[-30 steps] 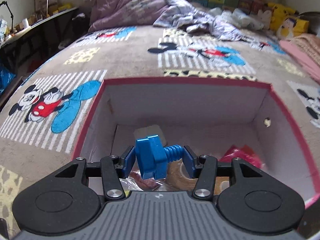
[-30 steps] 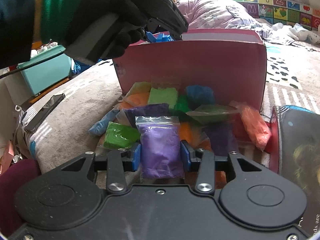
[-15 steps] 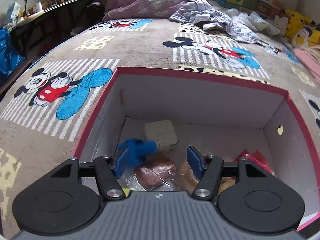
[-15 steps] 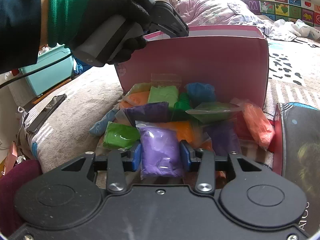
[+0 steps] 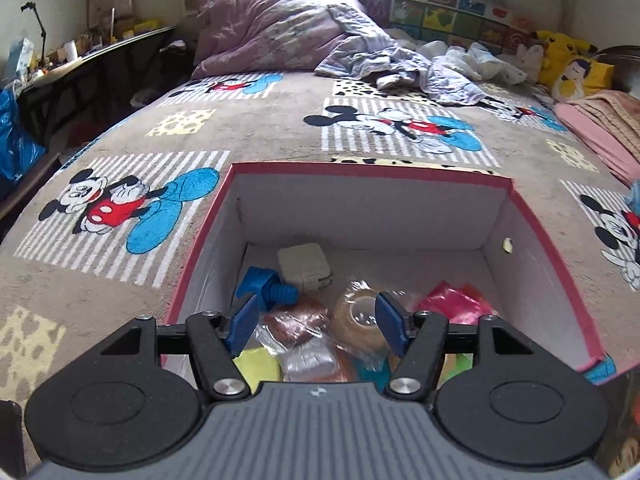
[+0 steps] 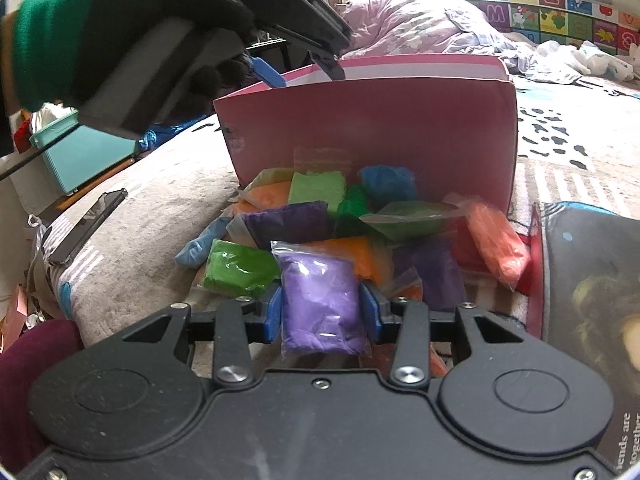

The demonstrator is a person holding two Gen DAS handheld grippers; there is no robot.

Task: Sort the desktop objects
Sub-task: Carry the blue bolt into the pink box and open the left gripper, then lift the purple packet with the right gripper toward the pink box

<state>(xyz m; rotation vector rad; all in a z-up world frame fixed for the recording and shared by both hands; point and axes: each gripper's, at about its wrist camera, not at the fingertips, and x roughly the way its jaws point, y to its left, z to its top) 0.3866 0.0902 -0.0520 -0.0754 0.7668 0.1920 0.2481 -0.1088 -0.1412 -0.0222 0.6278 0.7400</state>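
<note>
We see a bed covered by a Mickey Mouse blanket (image 5: 280, 128), and on it a pink box (image 5: 372, 168) with white inner walls, open at the top. In the right wrist view the same box stands behind a heap of colourful clay bags (image 6: 316, 216) piled against its near outer wall.

Inside the box, at the far left of the floor, lies a white power adapter (image 5: 305, 266). Just in front of it and to its left rests a blue plastic bolt (image 5: 267, 287), its head toward the left wall. Nearer to us lie a roll of clear tape (image 5: 358, 316), a brownish bag (image 5: 298, 318) and a pink bag (image 5: 448, 304) to the right.

The left gripper (image 5: 318, 318) hangs over the near side of the box with its jaws spread wide and nothing between them; the bolt sits free just beyond its left finger. From the right wrist view we see a black-gloved hand (image 6: 160, 40) holding it above the box's rim.

The right gripper (image 6: 322, 312) has its jaws closed against both sides of a purple clay bag (image 6: 320, 304), at the near edge of the heap.
</note>
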